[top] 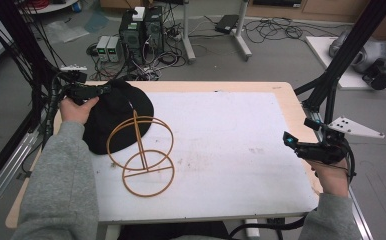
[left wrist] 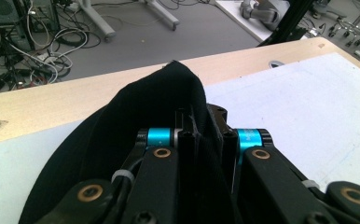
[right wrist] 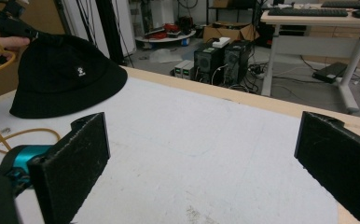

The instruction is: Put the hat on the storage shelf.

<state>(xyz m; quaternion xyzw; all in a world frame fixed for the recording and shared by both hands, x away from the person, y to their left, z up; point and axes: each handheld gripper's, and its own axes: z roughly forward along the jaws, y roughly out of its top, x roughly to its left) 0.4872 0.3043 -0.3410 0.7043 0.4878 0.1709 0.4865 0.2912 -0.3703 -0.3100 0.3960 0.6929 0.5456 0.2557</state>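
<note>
A black bucket hat (top: pixel 115 116) with a small white logo lies at the table's back left, also seen as the hat (right wrist: pixel 66 74) in the right gripper view. My left gripper (top: pixel 101 91) is shut on the hat's far edge; in the left gripper view the black fabric (left wrist: pixel 169 102) is pinched between the jaws of the gripper (left wrist: pixel 200 135). A tan wire hat stand (top: pixel 142 152), made of rings and an upright post, stands just in front of the hat. My right gripper (top: pixel 287 138) hovers open at the table's right edge, its pads (right wrist: pixel 75 158) wide apart with nothing between them.
A white mat (top: pixel 221 150) covers most of the wooden table (top: pixel 286 95). Black frame posts (top: pixel 331 75) rise at both sides. Computer towers (top: pixel 141 30) and tangled cables sit on the floor beyond the far edge.
</note>
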